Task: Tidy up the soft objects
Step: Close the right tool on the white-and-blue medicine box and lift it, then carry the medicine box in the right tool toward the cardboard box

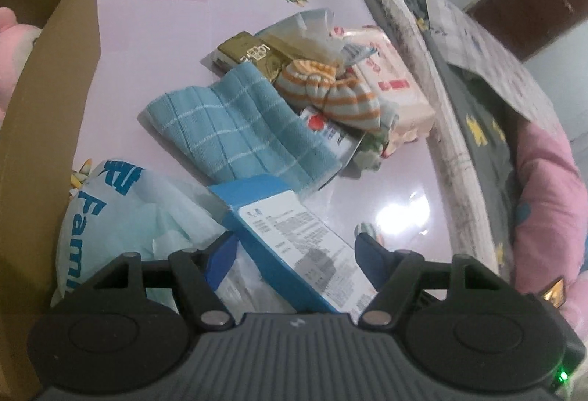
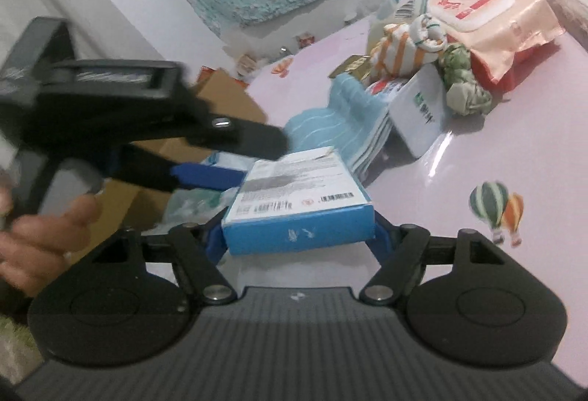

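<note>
A blue checked towel (image 1: 235,129) (image 2: 349,122) lies folded mid-table, half under a pile. On that pile sit an orange-striped sock bundle (image 1: 327,89) (image 2: 400,48) and a green patterned cloth ball (image 2: 463,81). A flat blue box (image 1: 294,239) (image 2: 297,202) leans on a printed plastic bag (image 1: 121,202). My right gripper (image 2: 297,235) is shut on the box's near end, a pad against each side. My left gripper (image 1: 297,246) (image 2: 257,162) hangs open over the box's far left corner and the bag, gripping nothing.
An open cardboard box (image 1: 47,107) (image 2: 228,96) with a pink plush (image 1: 11,44) stands at the left. A wet-wipes pack (image 1: 397,81) (image 2: 492,19), a gold box (image 1: 253,52) and a white carton (image 2: 419,114) fill the pile. Bedding (image 1: 544,199) borders the pink table (image 1: 165,33). A hand (image 2: 40,239) holds the left gripper.
</note>
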Demonstrator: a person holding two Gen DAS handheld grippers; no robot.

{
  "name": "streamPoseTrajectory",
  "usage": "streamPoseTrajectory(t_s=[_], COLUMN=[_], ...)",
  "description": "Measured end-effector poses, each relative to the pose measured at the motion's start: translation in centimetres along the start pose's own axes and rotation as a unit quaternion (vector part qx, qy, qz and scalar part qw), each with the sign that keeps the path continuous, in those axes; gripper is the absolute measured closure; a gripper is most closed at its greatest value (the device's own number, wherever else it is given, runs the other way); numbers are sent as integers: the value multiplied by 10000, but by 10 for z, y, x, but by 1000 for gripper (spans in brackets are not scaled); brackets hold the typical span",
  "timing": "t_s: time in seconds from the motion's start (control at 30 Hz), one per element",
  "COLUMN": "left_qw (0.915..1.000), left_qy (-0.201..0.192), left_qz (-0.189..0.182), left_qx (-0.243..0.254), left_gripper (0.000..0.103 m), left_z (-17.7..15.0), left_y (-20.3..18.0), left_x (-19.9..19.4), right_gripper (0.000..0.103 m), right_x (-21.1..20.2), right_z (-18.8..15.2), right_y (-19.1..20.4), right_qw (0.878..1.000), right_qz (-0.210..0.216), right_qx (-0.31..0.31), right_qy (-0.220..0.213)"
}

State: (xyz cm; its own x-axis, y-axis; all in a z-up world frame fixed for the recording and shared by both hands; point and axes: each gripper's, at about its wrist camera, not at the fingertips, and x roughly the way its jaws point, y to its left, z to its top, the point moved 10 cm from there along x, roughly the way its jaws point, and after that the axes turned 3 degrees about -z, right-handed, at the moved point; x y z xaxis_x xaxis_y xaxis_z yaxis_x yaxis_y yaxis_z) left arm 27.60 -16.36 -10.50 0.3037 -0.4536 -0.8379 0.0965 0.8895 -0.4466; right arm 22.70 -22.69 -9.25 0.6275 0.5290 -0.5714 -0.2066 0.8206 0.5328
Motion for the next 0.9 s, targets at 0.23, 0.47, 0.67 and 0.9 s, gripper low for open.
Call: streamPoseTrajectory(t_s=[0.23,0.47,0.67,0.9], left_qw=[9987,9982,9980,9979], left_qy=[-35,35,49,74], left_qz=[407,516,529,539], left_qx=[311,319,346,348], left_gripper=[62,67,67,68], left_z=[-3,-4,-4,-6], left_y=[8,13,15,20], left_x=[5,9,12,13], right_gripper=[27,27,27,32], right_x=[-9,-21,-25,14], right_z=[-1,1,10,2], right_y=[-15,-47,-69,-67], right_qw=[9978,9783,9723,9763], right_qz=[465,1304,1242,935], right_qx=[472,1604,1972,1842], right_qy=[-67,-119,-191,650])
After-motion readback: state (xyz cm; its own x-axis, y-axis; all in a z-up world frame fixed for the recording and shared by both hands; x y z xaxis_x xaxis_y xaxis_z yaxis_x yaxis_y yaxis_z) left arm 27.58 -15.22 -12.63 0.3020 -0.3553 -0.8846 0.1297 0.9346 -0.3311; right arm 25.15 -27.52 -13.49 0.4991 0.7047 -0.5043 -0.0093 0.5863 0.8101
